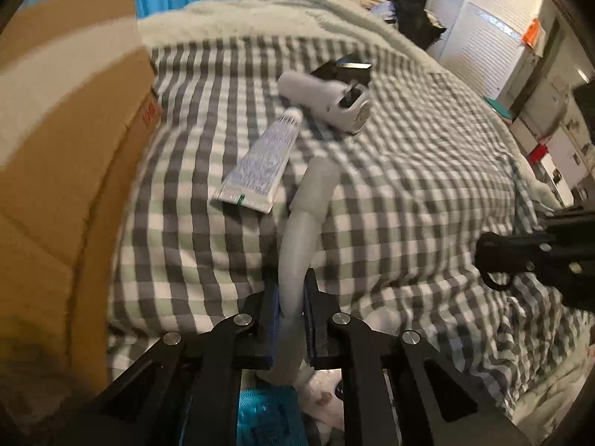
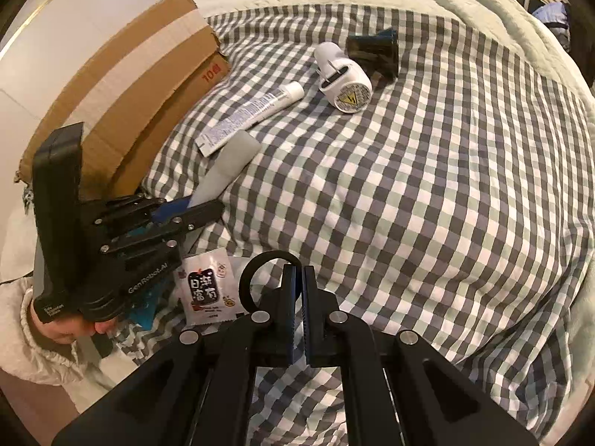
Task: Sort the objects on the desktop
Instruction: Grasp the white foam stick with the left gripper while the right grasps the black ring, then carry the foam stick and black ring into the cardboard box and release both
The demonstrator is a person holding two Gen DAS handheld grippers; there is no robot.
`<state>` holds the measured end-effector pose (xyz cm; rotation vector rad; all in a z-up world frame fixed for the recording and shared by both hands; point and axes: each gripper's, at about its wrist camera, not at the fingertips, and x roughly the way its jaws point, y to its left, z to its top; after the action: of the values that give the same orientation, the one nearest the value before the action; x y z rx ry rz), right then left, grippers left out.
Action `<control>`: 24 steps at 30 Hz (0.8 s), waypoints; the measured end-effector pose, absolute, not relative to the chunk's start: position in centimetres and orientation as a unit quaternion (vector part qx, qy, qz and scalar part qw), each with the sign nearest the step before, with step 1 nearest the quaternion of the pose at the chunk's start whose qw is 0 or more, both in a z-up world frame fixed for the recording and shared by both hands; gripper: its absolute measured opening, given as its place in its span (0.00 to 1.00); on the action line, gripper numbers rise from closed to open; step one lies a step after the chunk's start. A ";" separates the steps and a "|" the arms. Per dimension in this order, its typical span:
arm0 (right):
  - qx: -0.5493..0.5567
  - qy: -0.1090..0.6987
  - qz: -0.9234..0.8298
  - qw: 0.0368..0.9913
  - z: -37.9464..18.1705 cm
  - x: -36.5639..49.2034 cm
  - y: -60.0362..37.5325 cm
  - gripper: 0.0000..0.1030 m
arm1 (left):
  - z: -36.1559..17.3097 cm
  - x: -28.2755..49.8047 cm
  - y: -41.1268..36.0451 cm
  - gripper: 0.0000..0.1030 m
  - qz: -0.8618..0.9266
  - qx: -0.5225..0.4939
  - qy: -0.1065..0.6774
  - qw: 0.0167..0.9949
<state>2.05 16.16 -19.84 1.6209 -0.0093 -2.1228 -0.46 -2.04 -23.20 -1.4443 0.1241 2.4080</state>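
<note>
The grey curved handle [image 1: 297,252] is clamped between the jaws of the left gripper [image 1: 291,319], its thick end reaching out over the checked bedspread [image 1: 409,193] just beside the toothpaste tube [image 1: 256,165]. Beyond the tube lie a white plug adapter [image 2: 344,80] and a black object [image 2: 373,50], touching. The right gripper [image 2: 299,312] hangs with its jaws together, holding nothing. A cardboard box [image 2: 148,85] sits left.

A home bedroom: checked bedsheet [image 2: 409,186], fluffy blanket [image 1: 260,11], white wardrobe [image 1: 479,37].
</note>
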 end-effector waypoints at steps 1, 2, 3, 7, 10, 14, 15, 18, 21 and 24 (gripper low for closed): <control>0.590 -0.007 -0.773 0.234 -19.6 1.2 16.0 0.03 | -22.3 -0.1 -2.1 0.10 0.847 -0.501 0.039 0.172; 0.586 -0.015 -0.774 0.239 -18.7 0.9 16.0 0.03 | -21.4 0.0 -2.1 0.10 0.850 -0.494 0.035 0.179; 0.579 -0.019 -0.778 0.243 -17.9 0.6 15.7 0.03 | -20.6 0.2 -2.1 0.10 0.854 -0.486 0.032 0.184; 0.528 -0.013 -0.807 0.264 -12.3 -0.5 14.7 0.03 | -16.0 0.2 -2.8 0.10 0.872 -0.454 0.017 0.181; 0.500 -0.005 -0.821 0.275 -8.4 -1.1 13.8 0.03 | -10.8 0.2 -4.1 0.10 0.898 -0.407 0.009 0.169; 0.478 0.012 -0.826 0.300 -4.2 -1.2 10.9 0.03 | -5.1 0.1 -7.0 0.10 0.925 -0.346 -0.022 0.152; 0.473 0.020 -0.826 0.307 -3.4 -1.6 9.7 0.03 | -3.9 0.1 -8.2 0.10 0.931 -0.336 -0.032 0.140; 0.462 0.042 -0.822 0.330 -0.9 -2.3 6.2 0.03 | -2.7 -0.1 -11.5 0.11 0.943 -0.322 -0.034 0.079; 0.455 0.063 -0.815 0.353 0.0 -3.3 1.6 0.03 | -3.6 -0.7 -14.9 0.11 0.940 -0.339 -0.025 0.015; 0.450 0.077 -0.808 0.373 -0.7 -4.0 -3.1 0.03 | -5.6 -1.6 -17.9 0.11 0.928 -0.369 -0.040 -0.032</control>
<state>-4.03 -3.07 -0.72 1.1540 0.1963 -2.0696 -1.63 -17.93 -5.63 -1.1838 -0.1271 2.9771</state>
